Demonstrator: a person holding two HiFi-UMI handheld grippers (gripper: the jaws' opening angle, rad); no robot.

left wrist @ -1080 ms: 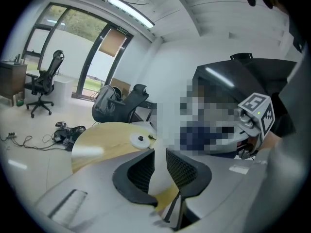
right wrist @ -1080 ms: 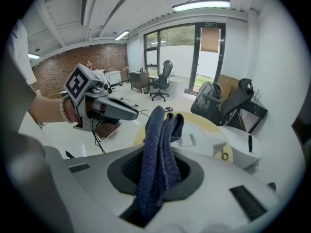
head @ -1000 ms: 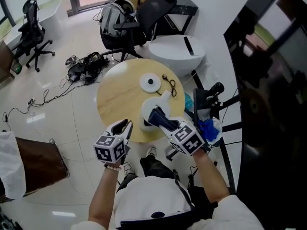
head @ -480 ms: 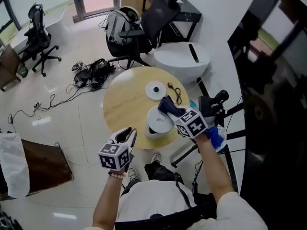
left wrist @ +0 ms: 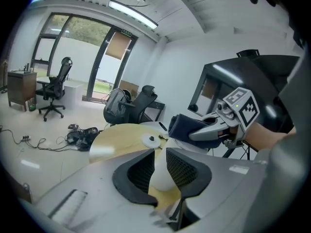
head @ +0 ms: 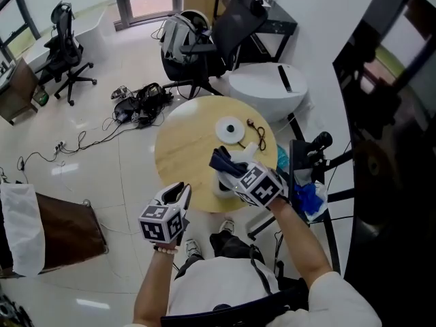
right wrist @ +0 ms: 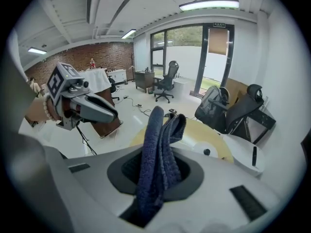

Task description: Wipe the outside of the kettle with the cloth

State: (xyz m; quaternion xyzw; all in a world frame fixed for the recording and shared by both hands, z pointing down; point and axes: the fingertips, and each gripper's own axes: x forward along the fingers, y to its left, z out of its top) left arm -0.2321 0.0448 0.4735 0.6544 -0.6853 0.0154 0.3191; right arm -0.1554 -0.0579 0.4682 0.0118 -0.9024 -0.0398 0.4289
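Observation:
A white kettle (head: pixel 223 184) stands near the front edge of the round wooden table (head: pixel 184 148). Its white lid (head: pixel 230 129) lies farther back on the tabletop. My right gripper (head: pixel 234 169) is shut on a dark blue cloth (head: pixel 221 160), which it holds against the kettle's top. In the right gripper view the cloth (right wrist: pixel 158 152) stands folded between the jaws and hides the kettle. My left gripper (head: pixel 178 193) hovers off the table's front left edge, apart from the kettle. Its jaws stand slightly apart and hold nothing. The kettle (left wrist: pixel 160 177) shows through that gap.
A thin dark cord (head: pixel 257 129) lies by the lid. Right of the table stands a black stand (head: pixel 308 157) with blue items. Behind are a white round table (head: pixel 267 80), office chairs (head: pixel 204 43), and bags and cables (head: pixel 139 101) on the floor. A brown cabinet (head: pixel 65 227) is at the left.
My right gripper has swept the cloth over the kettle, first to its far right side, then back left across its top. The left gripper has barely shifted.

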